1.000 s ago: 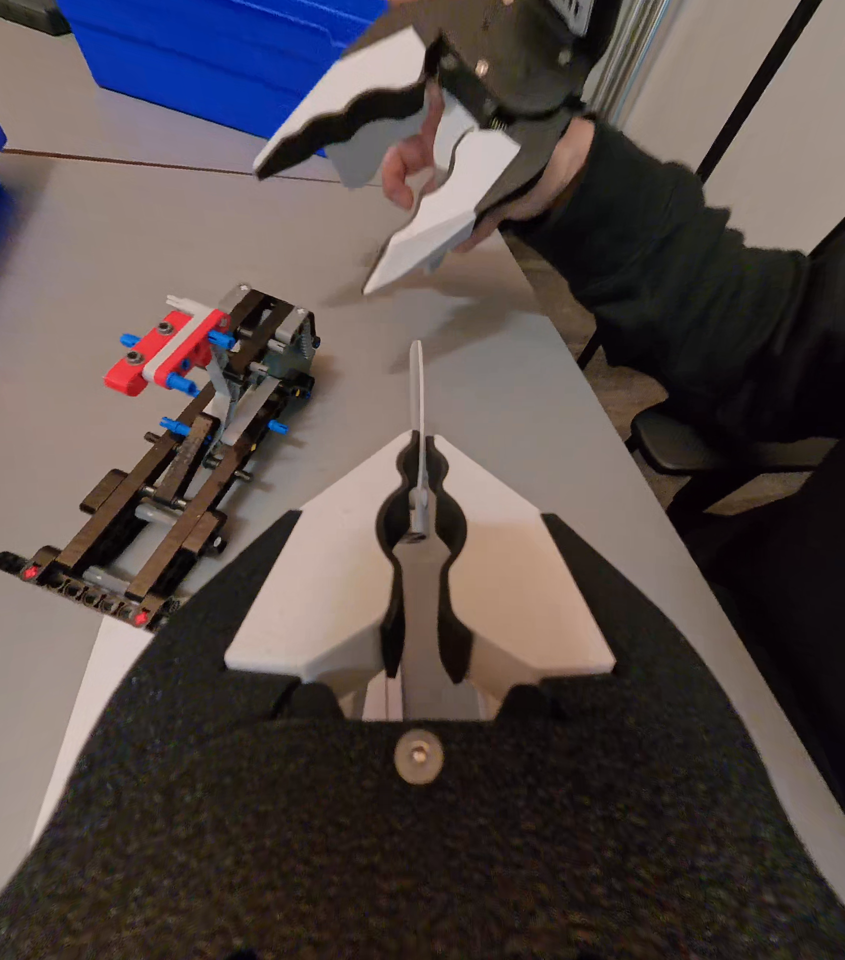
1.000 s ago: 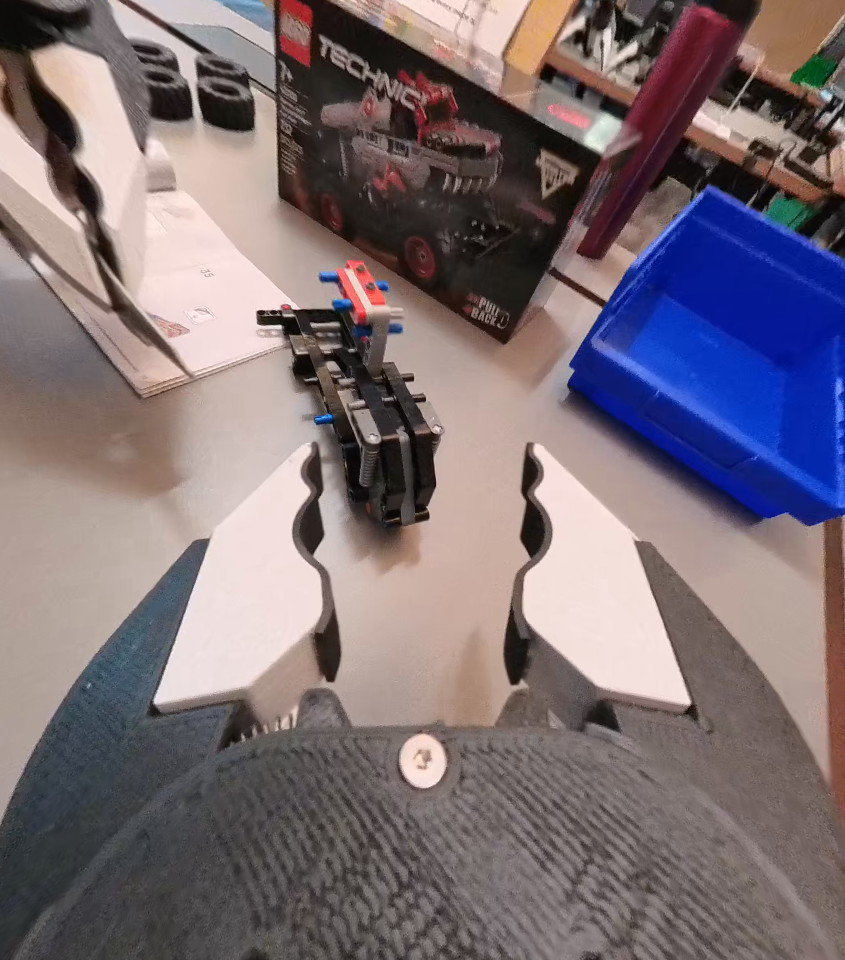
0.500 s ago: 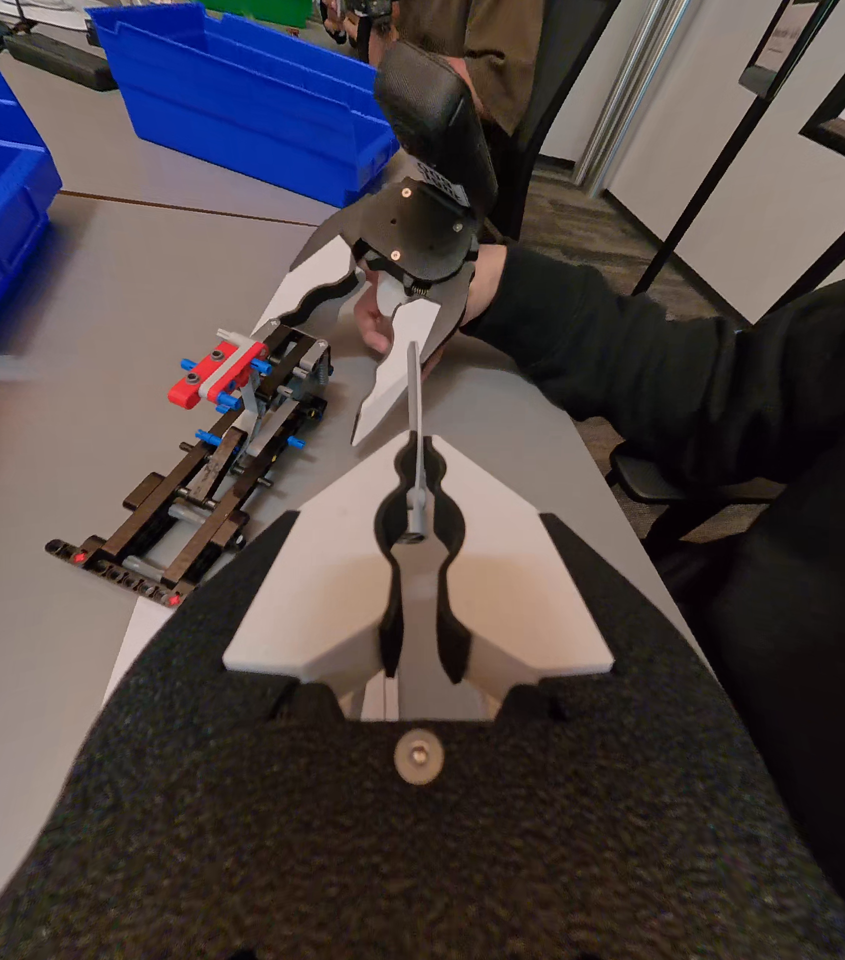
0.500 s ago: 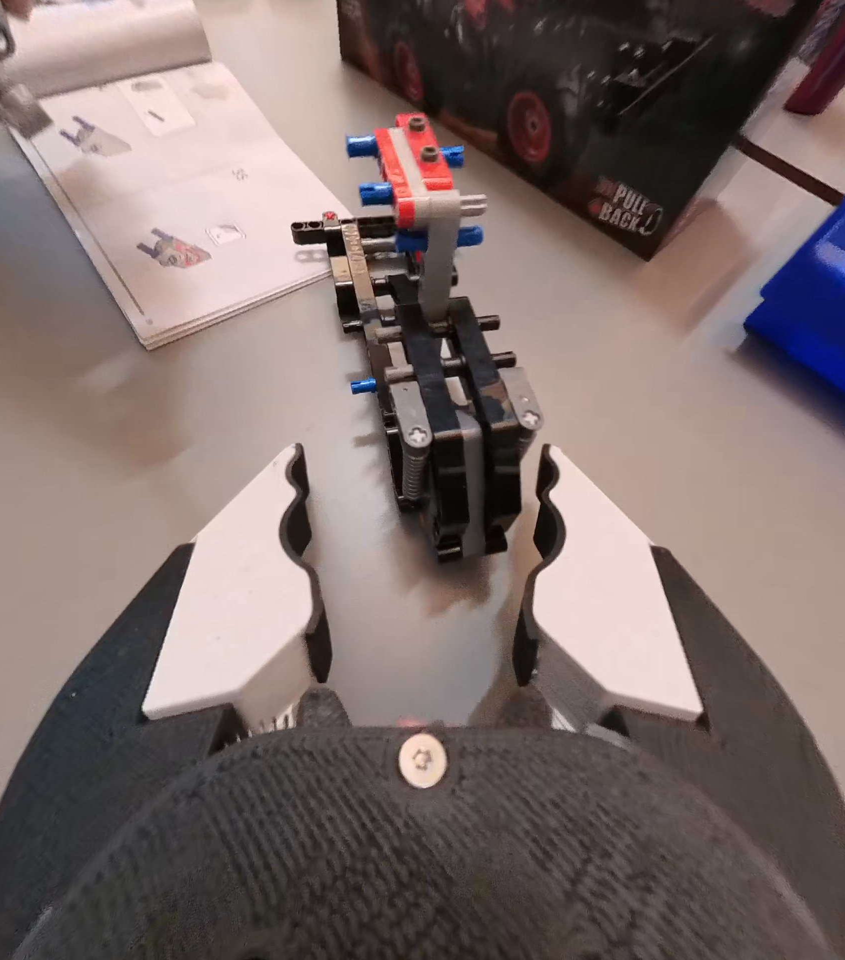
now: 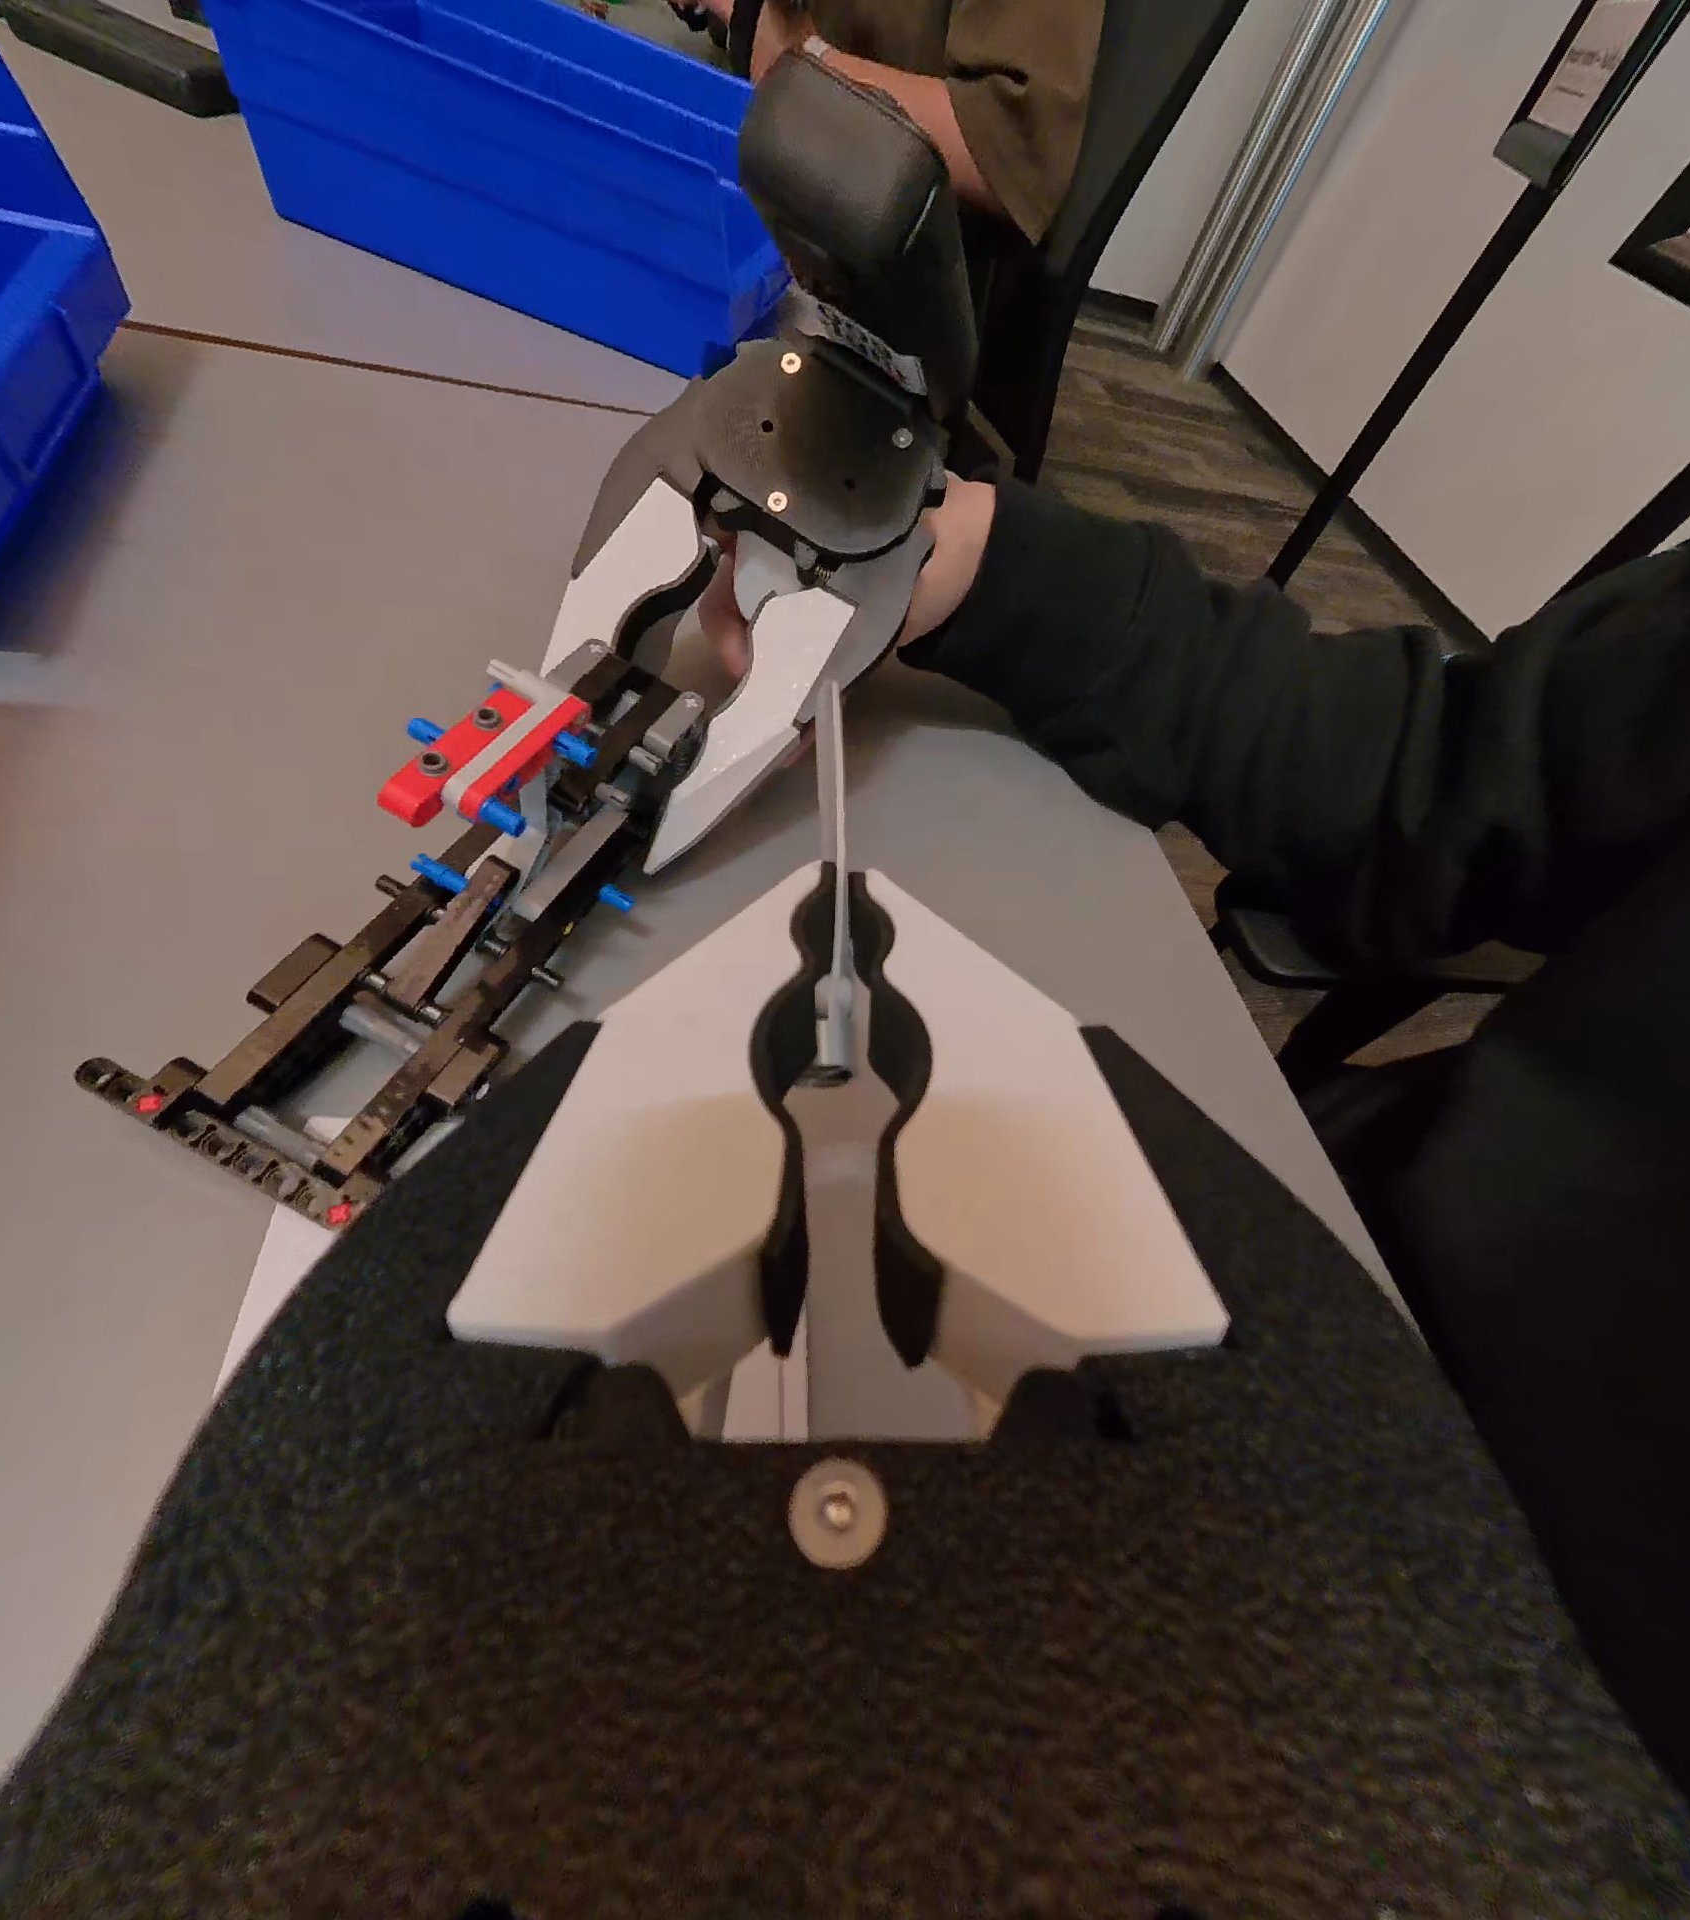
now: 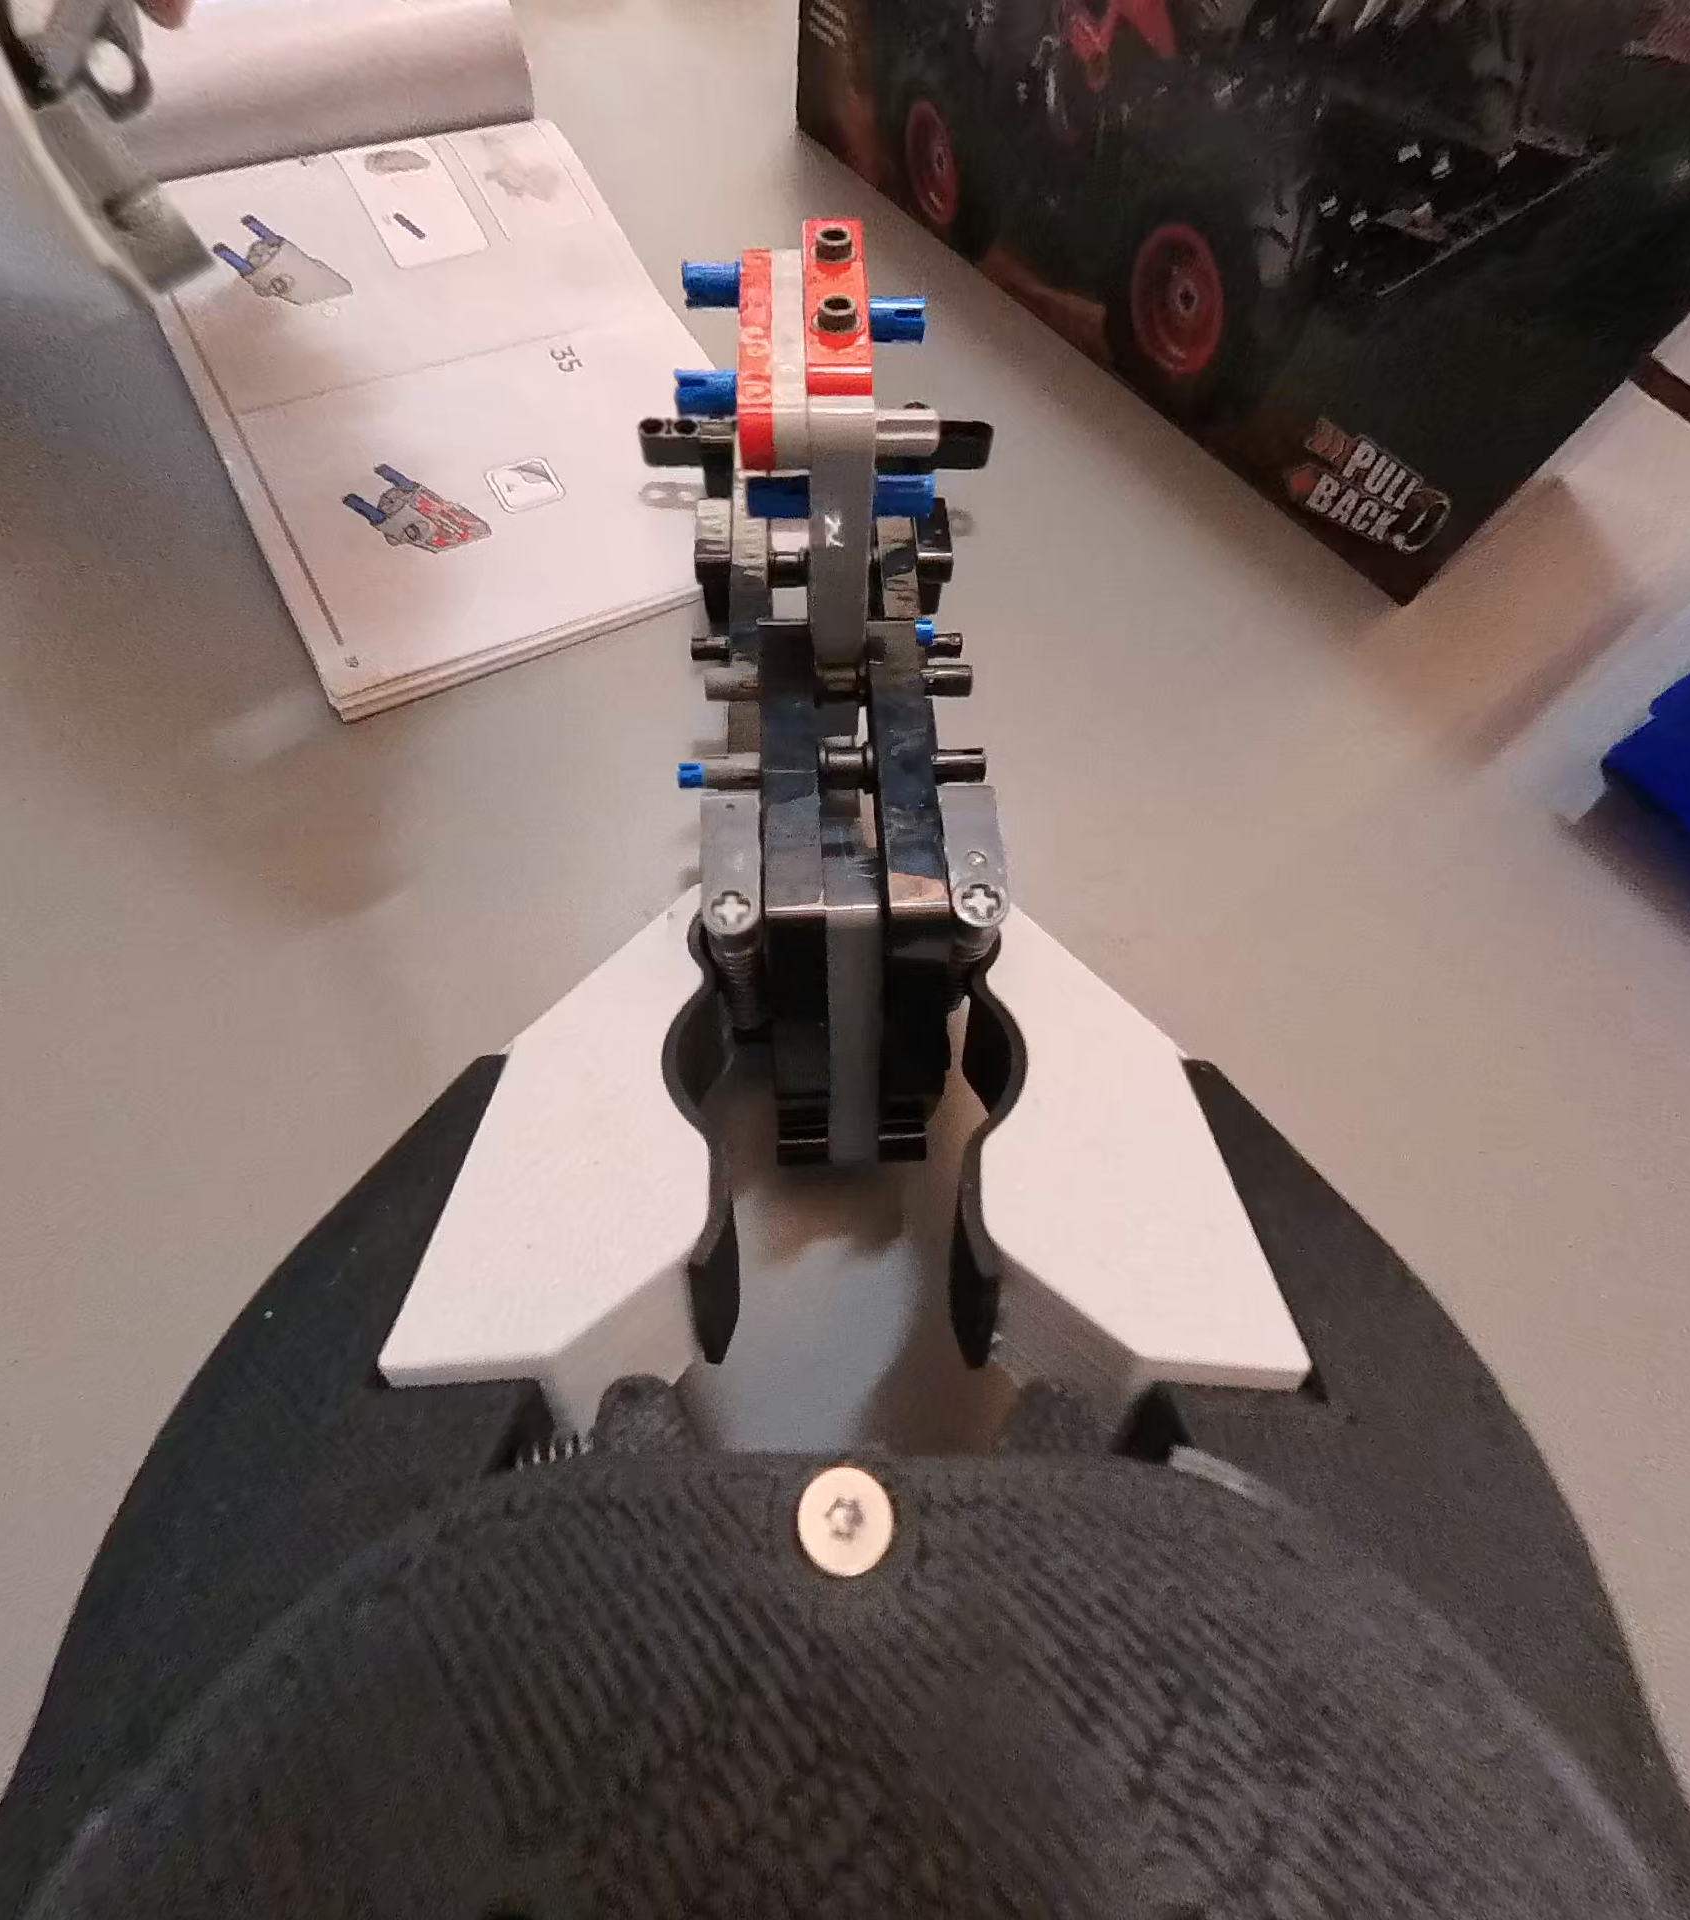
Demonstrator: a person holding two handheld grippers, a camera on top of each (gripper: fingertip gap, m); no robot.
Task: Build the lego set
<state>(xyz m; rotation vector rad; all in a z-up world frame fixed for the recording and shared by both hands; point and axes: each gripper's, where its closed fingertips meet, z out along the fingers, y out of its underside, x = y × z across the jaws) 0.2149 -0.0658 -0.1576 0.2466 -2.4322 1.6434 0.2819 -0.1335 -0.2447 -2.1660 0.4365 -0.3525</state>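
Left hand-held gripper (image 5: 836, 883) is clamped on a thin grey lego piece (image 5: 828, 790) pointing to 12 o'clock; its base is hidden between the fingers. Lego chassis (image 6: 836, 727) lies on the desk (image 6: 145, 935), long axis 6–12 o'clock, near end squeezed by right hand-held gripper (image 6: 846, 940). Manual (image 6: 425, 416) at 10 o'clock, box (image 6: 1340, 208) at 1 o'clock, cut off.

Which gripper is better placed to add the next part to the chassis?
Left. The left gripper is shut on a thin grey piece, off the chassis. The right gripper straddles the chassis's end, so it looks better suited to steadying.
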